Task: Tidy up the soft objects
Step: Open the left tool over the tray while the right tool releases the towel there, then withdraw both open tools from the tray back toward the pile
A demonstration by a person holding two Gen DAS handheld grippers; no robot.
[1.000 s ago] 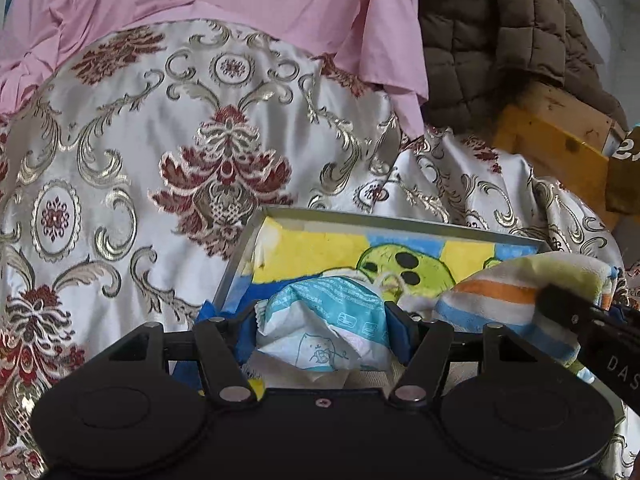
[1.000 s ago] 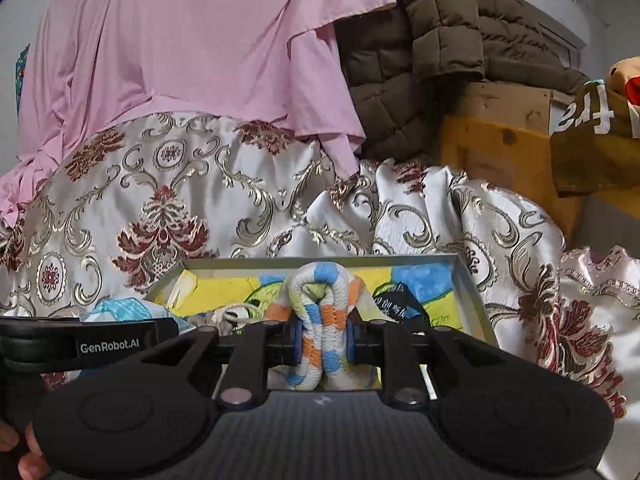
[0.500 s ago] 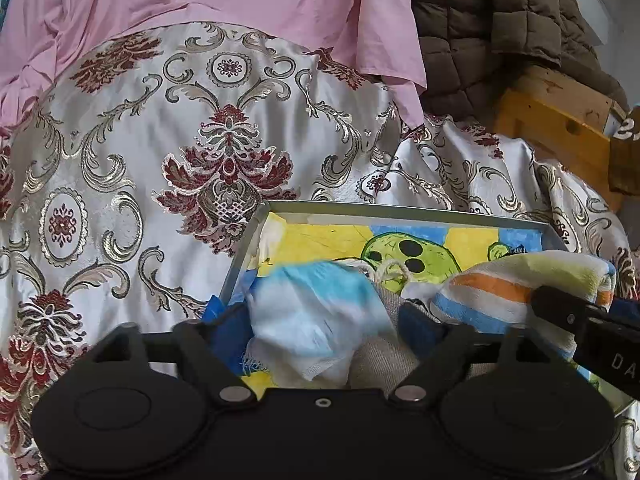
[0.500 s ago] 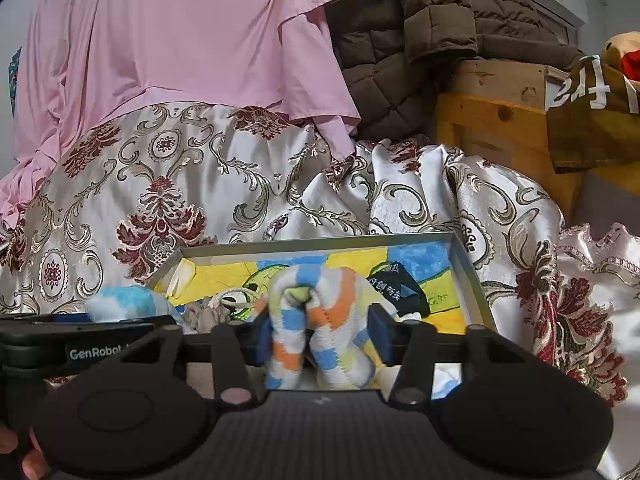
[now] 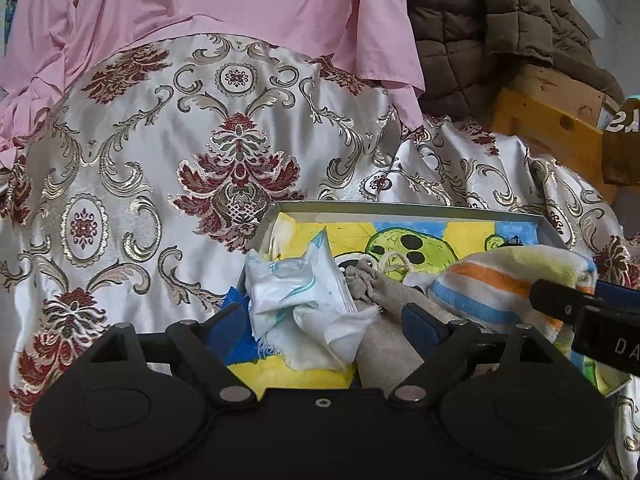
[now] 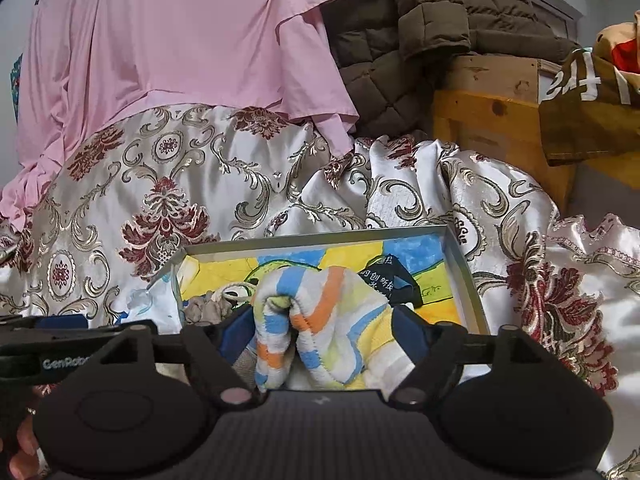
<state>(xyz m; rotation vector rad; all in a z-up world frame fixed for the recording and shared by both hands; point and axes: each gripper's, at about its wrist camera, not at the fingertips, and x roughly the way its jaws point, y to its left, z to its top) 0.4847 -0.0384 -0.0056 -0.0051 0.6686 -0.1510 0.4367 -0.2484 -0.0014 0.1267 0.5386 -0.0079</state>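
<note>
In the left wrist view the left gripper [image 5: 326, 326] is seen with its fingers spread wide, having just been opening, and the crumpled white packet [image 5: 304, 304] is left lying loose between them in the tray [image 5: 400, 212], beside a grey pouch [image 5: 384, 300]. In the right wrist view the right gripper [image 6: 324, 334] has likewise just been opening — the striped towel [image 6: 320, 320] sits unpressed between its wide fingers inside the same tray, so both items are judged delivered, and only withdrawal remains.
</note>
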